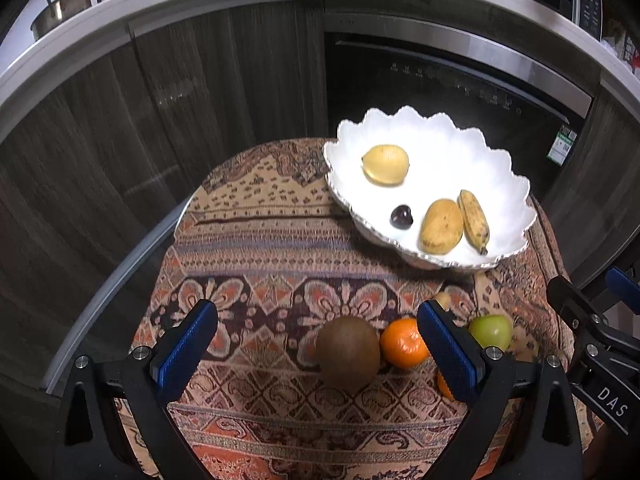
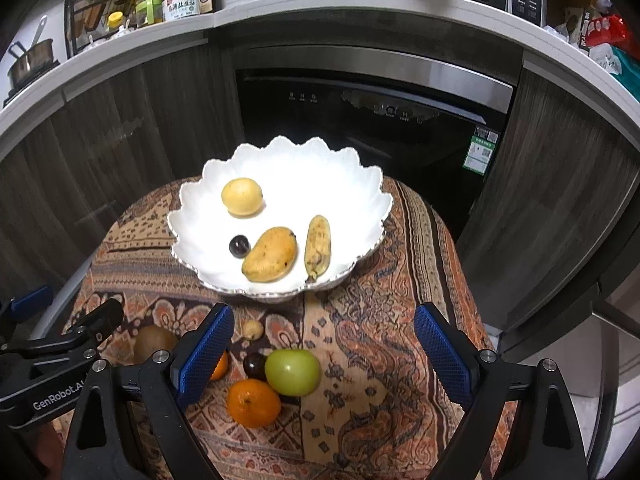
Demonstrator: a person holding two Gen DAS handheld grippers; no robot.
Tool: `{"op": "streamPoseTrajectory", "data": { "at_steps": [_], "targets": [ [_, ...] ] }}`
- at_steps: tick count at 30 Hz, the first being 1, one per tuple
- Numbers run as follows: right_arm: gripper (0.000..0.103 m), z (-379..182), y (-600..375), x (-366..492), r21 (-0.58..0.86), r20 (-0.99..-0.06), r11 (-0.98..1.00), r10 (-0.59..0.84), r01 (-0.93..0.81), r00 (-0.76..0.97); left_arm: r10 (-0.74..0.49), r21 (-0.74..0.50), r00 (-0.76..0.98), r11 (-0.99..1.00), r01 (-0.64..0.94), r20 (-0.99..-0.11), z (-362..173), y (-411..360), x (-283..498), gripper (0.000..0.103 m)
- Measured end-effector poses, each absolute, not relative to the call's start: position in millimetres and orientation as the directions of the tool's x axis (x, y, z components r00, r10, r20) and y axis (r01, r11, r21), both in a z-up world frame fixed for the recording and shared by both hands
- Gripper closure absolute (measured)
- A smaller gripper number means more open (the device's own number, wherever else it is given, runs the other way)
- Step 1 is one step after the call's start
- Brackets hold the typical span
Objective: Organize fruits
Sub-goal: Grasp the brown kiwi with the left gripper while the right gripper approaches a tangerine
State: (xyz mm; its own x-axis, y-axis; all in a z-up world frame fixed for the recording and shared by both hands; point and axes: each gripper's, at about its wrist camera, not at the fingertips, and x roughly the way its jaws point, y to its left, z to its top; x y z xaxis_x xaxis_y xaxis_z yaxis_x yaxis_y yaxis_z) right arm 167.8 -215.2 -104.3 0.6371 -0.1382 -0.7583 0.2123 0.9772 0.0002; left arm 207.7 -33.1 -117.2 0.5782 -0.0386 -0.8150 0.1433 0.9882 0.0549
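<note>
So we've got both grippers tilted down over the loose fruit at the near end of the small round desk with the patterned orange-brown cloth [image 2: 392, 320], and nothing's picked up yet. The left gripper [image 1: 320, 344] has its jaws wide with the fuzzy brown kiwi [image 1: 347, 354] sitting right between them on the cloth, pads not touching it. The right gripper [image 2: 324, 344] is wide too, with the round green apple [image 2: 293, 372] between its blue pads and a bit nearer its left one.

The white scalloped bowl [image 2: 288, 160] sits at the far end of the desk and already has a yellow lemon [image 2: 241, 196], a small dark plum [image 2: 239, 245], a yellow-orange mango [image 2: 270, 255] and a short spotted banana [image 2: 317, 246] in it.

Our take on doing this step right: the fruits are bunched up. The orange mandarin [image 1: 404, 343] touches the kiwi's right side, and a second dark plum [image 2: 254, 365] is tucked against the apple. So we'd centre each round fruit between the pads before squeezing, or it'll roll out sideways and knock its neighbours. The two grippers are also close together, so probably best to go one at a time. Then drop into the bowl's bare far-right part.
</note>
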Motion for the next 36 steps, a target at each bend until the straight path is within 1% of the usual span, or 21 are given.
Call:
{"op": "streamPoseTrajectory", "data": {
  "at_steps": [29,36],
  "targets": [
    [0.011,-163,-211,169,-0.024,-0.825,0.975,-0.145,0.223,0.546,-0.030,0.054,0.464,0.985,0.165,-0.885,-197,-36,204,0.003],
    [0.011,-170,-210,170,-0.031,-0.833,0.974,-0.148,0.223,0.533,-0.027,0.063,0.453,0.982,0.181,-0.891,-211,-41,207,0.011]
  ]
}}
